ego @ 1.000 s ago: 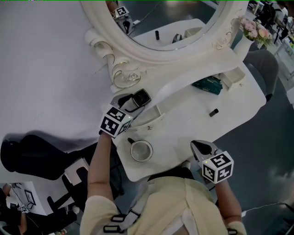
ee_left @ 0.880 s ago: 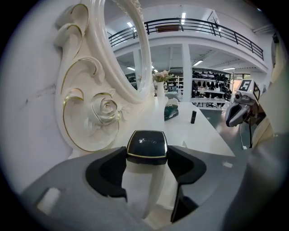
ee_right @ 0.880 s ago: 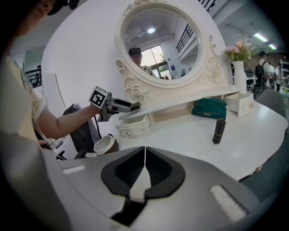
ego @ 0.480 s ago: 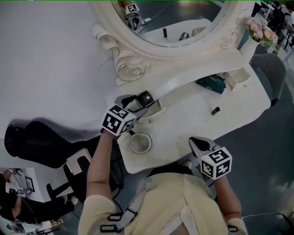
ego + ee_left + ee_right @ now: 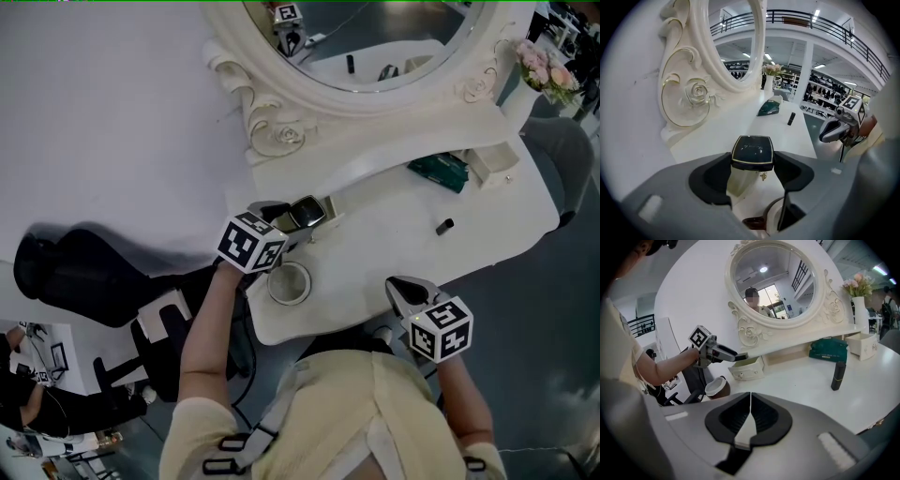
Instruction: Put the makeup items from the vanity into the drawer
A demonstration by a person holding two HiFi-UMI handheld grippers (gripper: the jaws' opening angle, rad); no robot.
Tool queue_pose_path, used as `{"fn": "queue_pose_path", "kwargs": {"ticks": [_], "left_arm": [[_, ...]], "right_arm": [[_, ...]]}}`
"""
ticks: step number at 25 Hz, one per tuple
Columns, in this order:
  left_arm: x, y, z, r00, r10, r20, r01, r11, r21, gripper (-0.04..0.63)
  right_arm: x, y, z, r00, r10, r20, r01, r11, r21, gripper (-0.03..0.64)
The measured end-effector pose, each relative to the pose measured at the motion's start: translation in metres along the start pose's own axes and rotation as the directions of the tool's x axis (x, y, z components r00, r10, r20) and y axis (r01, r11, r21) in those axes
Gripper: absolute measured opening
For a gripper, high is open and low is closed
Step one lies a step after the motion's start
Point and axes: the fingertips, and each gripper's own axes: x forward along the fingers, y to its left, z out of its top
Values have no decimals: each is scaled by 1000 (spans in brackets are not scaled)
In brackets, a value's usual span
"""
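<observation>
Left tongs point(image 5: 302, 217) are clamped on a dark square compact point(image 5: 752, 151), gold-edged, and it hangs just above the small open drawer point(image 5: 746, 370) at the left end of the white bench point(image 5: 394, 239) (cream drawer interior showing right beneath it). Right tongs point(image 5: 750, 401) are pressed together with nothing between them, hovering off the bench's near edge, lower right in the head view. Out on the bench top, a black makeup tube point(image 5: 444, 226) stands upright, well apart from the drawer. A green packet point(image 5: 441, 172) lies behind it under the mirror point(image 5: 375, 42). A white cup point(image 5: 289, 283) sits just beside the drawer.
</observation>
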Motion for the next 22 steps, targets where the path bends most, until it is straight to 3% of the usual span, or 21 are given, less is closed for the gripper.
{"fn": "queue_pose_path", "kwargs": {"ticks": [9, 14, 22], "left_arm": [[5, -6, -15, 996, -41, -78, 32, 993, -116, 299], [13, -6, -24, 987, -94, -132, 61, 970, -234, 299], [22, 7, -33, 980, -84, -178, 14, 932, -361, 301]], "right_arm": [[1, 2, -5, 1000, 18, -10, -18, 1000, -3, 9], [1, 0, -9, 1000, 21, -17, -21, 1000, 1, 9], [0, -2, -12, 1000, 16, -25, -16, 1000, 9, 9]]}}
